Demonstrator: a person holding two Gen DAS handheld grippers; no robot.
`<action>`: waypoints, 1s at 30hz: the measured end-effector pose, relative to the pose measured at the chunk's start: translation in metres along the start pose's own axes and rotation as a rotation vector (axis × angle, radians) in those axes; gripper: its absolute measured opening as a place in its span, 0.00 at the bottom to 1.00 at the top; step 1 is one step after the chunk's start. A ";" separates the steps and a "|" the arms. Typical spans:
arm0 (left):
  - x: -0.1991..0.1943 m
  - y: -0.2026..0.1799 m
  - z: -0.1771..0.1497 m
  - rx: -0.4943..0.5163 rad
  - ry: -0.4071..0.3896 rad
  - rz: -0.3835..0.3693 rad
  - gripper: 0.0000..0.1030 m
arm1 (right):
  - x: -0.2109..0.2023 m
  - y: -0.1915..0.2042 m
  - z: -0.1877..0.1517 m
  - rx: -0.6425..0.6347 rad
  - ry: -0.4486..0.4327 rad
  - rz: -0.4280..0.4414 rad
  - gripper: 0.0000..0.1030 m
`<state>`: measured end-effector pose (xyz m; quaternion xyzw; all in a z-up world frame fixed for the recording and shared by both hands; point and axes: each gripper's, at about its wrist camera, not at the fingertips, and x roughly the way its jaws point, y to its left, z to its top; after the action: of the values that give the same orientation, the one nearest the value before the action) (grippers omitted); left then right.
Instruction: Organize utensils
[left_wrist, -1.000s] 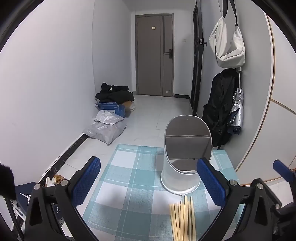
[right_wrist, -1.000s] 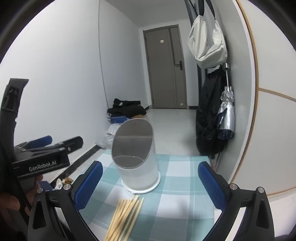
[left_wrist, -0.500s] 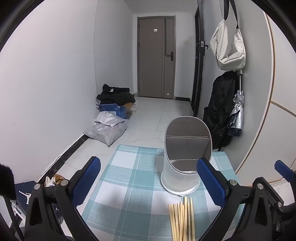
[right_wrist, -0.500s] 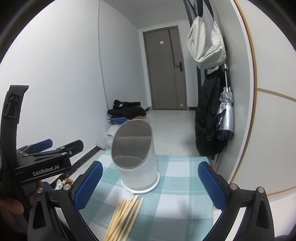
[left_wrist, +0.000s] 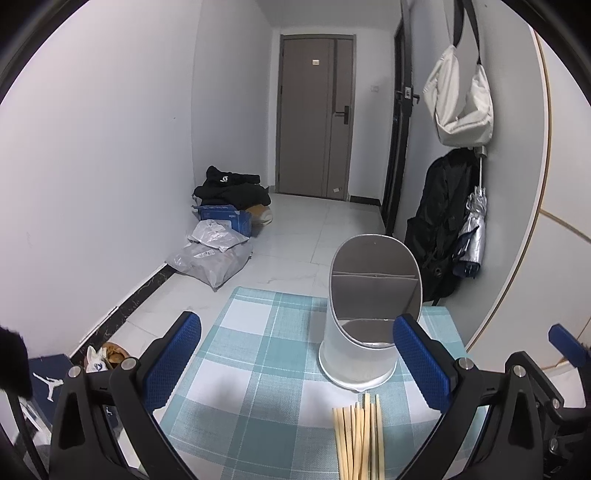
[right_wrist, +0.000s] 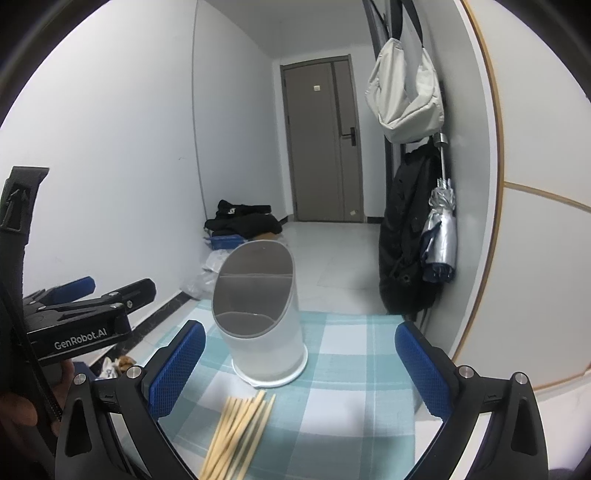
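Note:
A white utensil holder (left_wrist: 364, 321) with a slanted grey-rimmed opening and an inner divider stands upright on a teal checked cloth (left_wrist: 258, 354); it also shows in the right wrist view (right_wrist: 260, 317). A bundle of several wooden chopsticks (left_wrist: 356, 435) lies on the cloth just in front of it, also in the right wrist view (right_wrist: 238, 430). My left gripper (left_wrist: 295, 362) is open and empty, above the cloth before the holder. My right gripper (right_wrist: 301, 363) is open and empty, behind the chopsticks. The left gripper's body (right_wrist: 77, 317) shows at the right view's left.
The cloth covers a small table with a wall close on the right. A black backpack (left_wrist: 439, 229), a folded silver umbrella (left_wrist: 471, 236) and a white bag (left_wrist: 461, 107) hang there. Bags and clothes (left_wrist: 221, 236) lie on the floor by the left wall. A closed door (left_wrist: 314, 114) stands far back.
Both grippers have drifted slightly; the view has shifted a little, with the holder and chopsticks staying in place. Both stay open and empty.

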<state>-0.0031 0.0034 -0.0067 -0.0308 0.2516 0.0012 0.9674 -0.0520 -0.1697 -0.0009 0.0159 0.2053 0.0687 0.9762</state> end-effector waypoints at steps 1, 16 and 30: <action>0.000 0.001 0.000 -0.003 0.001 0.002 0.99 | -0.002 0.001 -0.001 -0.001 -0.002 -0.001 1.00; -0.001 -0.005 0.000 0.041 0.009 -0.004 0.99 | -0.004 0.000 -0.001 -0.005 -0.012 -0.012 1.00; 0.000 -0.001 0.000 0.026 0.008 -0.003 0.99 | -0.006 0.002 -0.003 -0.024 -0.016 0.014 1.00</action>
<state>-0.0032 0.0022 -0.0066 -0.0187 0.2555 -0.0036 0.9666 -0.0585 -0.1686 -0.0008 0.0064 0.1963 0.0778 0.9774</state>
